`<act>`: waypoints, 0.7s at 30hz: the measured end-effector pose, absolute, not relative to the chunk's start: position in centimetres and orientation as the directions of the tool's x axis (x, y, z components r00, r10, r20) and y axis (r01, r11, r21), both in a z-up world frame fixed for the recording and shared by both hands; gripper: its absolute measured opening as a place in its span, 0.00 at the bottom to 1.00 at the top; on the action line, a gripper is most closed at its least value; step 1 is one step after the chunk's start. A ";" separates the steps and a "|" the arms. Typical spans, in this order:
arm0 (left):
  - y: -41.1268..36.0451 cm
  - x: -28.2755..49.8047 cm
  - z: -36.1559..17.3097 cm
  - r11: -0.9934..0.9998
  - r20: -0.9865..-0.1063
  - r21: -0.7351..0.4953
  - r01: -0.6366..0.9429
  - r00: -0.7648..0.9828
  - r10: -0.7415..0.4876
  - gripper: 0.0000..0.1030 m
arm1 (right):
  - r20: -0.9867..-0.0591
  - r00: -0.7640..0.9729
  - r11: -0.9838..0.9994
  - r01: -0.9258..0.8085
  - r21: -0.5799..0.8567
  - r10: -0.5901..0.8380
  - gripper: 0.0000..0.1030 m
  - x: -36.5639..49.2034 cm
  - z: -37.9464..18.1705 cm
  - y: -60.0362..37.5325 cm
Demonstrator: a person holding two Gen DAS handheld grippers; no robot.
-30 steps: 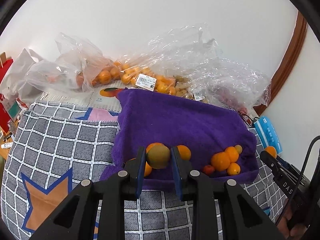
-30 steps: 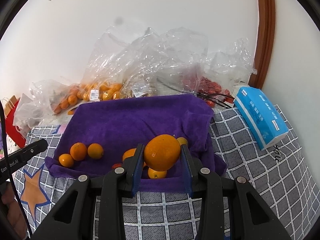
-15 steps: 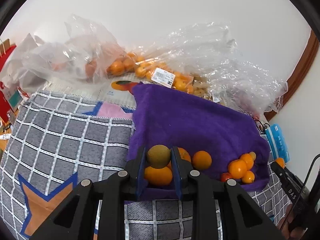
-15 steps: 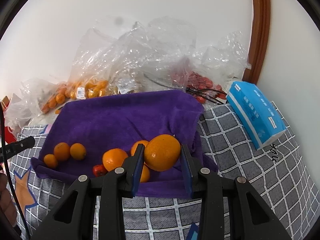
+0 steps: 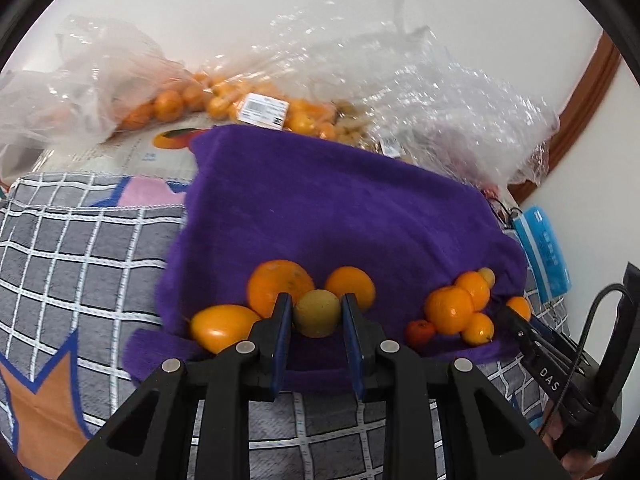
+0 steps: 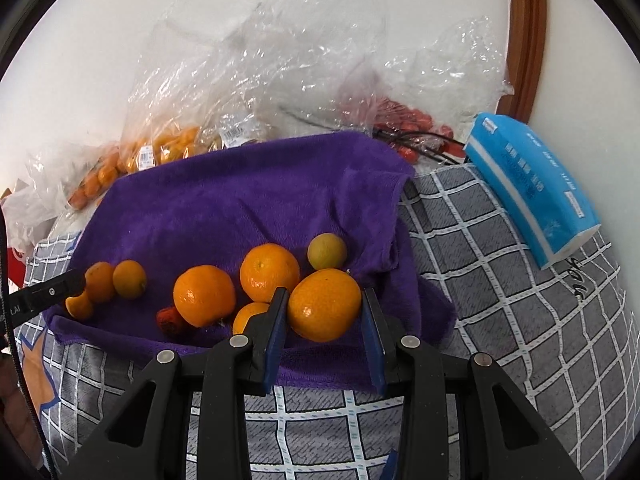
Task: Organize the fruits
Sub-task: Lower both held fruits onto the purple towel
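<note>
Both lowered since a second ago onto purple towel [image 5: 332,216]: left gripper [image 5: 316,316] clamped on yellow-green fruit [image 5: 316,313], right gripper [image 6: 325,306] on large orange [image 6: 324,304]. Probably ready for release beside grouped oranges [image 6: 236,284].

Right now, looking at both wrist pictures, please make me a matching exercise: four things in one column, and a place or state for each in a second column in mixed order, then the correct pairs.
Column one
1. yellow-green fruit
2. big orange
3. blue tissue pack
4. small red fruit

Column two
A. lies on the checked cloth, beside the purple towel
B. held in the left gripper
C. lies on the towel, against a loose orange
D. held in the right gripper

Pairs: 1-B, 2-D, 3-A, 4-C
</note>
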State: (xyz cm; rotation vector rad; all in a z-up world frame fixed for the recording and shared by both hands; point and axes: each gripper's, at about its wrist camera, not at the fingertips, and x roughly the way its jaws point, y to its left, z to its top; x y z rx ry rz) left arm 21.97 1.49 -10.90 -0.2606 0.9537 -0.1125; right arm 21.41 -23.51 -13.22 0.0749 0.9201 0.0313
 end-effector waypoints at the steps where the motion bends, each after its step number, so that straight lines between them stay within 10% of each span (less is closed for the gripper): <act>1: 1.3 22.1 -11.0 0.964 -0.794 -0.265 -0.018 0.572 -0.207 0.23 | -0.797 0.600 0.997 0.004 0.079 0.061 0.34 21.5 -13.5 -23.5; 21: -0.2 22.4 -12.7 0.964 -0.822 -0.267 -0.001 0.522 -0.227 0.23 | -0.795 0.605 0.999 -0.009 0.040 0.037 0.34 21.7 -14.3 -22.9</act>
